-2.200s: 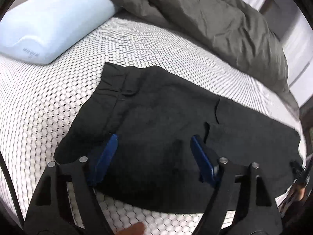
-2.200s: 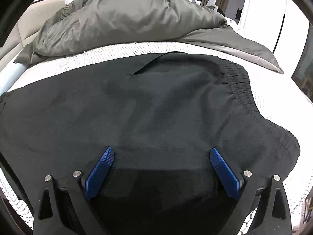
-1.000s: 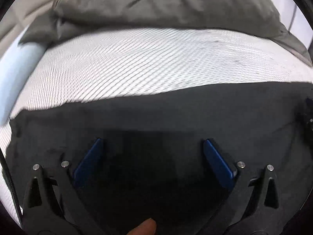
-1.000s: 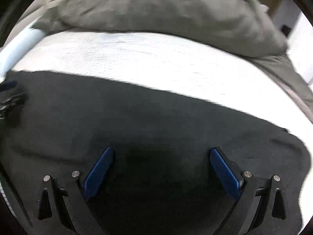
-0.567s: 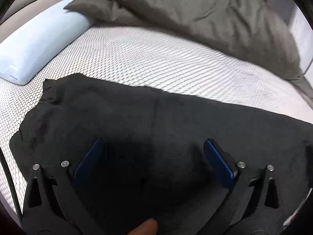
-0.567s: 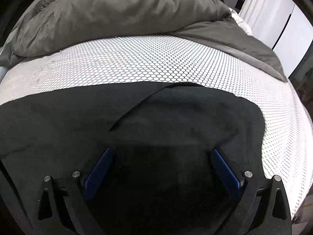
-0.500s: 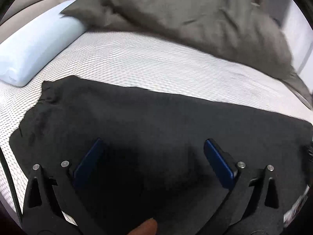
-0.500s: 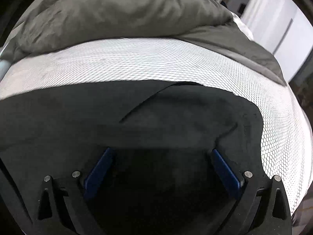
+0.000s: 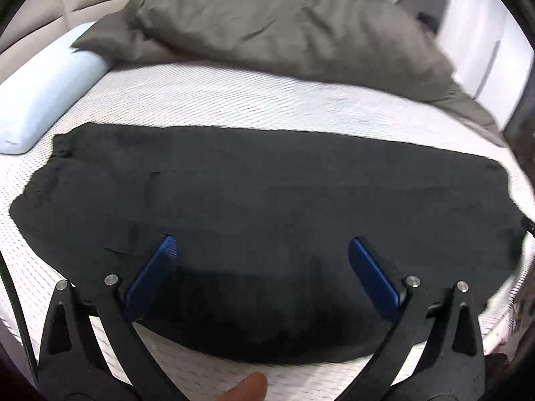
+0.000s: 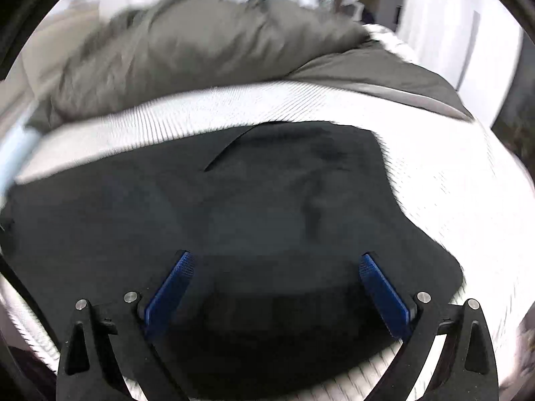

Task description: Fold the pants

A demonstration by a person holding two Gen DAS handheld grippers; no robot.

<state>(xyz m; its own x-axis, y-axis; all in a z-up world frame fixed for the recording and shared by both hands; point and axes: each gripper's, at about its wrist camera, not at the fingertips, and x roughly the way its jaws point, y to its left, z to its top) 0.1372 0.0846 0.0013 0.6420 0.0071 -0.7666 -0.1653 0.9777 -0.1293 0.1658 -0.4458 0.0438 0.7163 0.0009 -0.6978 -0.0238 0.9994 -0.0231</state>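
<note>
At the far left a pale blue pillow (image 9: 43, 100) is lying on the bed (image 9: 234, 100), just beyond the left end of the black pants (image 9: 267, 200). The pants are stretching flat across the white honeycomb-patterned mattress from left to right, with a rumpled grey duvet (image 9: 284, 23) bunched behind them, a strip of bare mattress between the two.

You are holding the left gripper (image 9: 260, 250) over the near middle of the pants; its jaws are standing wide apart, the blue pads (image 9: 153, 274) gripping nothing, and cloth is showing in the gap between them. A fingertip (image 9: 247, 387) of yours is showing at the bottom edge of that view.

Further right, you are holding the right gripper (image 10: 274, 260) over the right-hand part of the pants (image 10: 267, 200). Its jaws are likewise spread wide and clasping nothing. Here a slanting fold edge is running across the upper cloth, and the garment's right edge is curving down against the mattress (image 10: 451, 183). The duvet (image 10: 200, 43) is lying behind, blurred. Whether the pads of either gripper are touching the cloth, you cannot tell from these views.
</note>
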